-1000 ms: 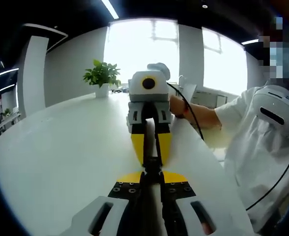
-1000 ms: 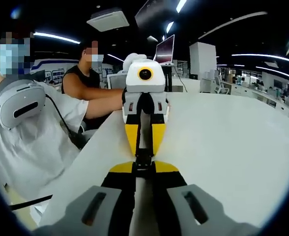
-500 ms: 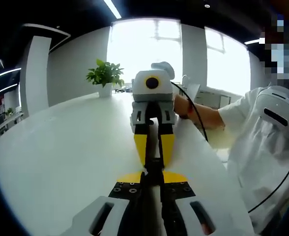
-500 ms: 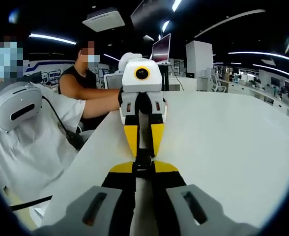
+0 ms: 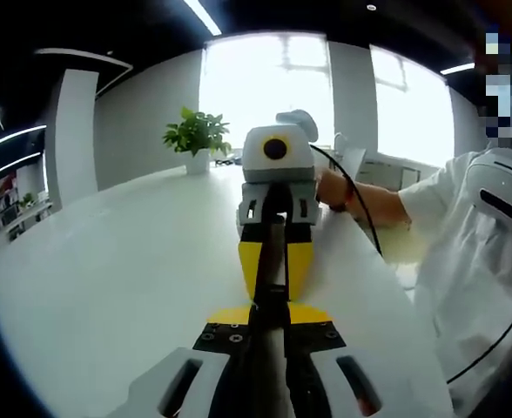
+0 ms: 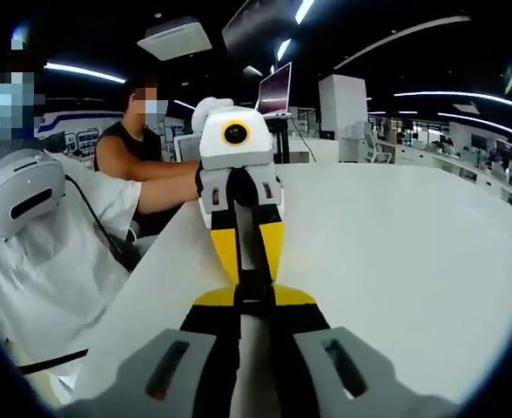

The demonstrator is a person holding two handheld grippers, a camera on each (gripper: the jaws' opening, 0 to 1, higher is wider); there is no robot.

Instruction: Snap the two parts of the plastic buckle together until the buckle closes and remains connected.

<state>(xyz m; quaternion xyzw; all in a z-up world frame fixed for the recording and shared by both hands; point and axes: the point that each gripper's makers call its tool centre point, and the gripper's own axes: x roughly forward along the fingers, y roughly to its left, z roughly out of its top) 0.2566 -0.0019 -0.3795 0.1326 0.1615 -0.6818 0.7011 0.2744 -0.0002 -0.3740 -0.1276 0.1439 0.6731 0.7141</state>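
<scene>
Over the broad white table (image 5: 108, 279) we see our left gripper (image 5: 270, 306) and right gripper (image 6: 254, 296) tip to tip, each clamped on the small black plastic buckle (image 5: 269, 294).

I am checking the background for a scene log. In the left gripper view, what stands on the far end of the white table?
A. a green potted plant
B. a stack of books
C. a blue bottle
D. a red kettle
A: a green leafy potted plant in a white pot stands at the far end of the white table.
</scene>
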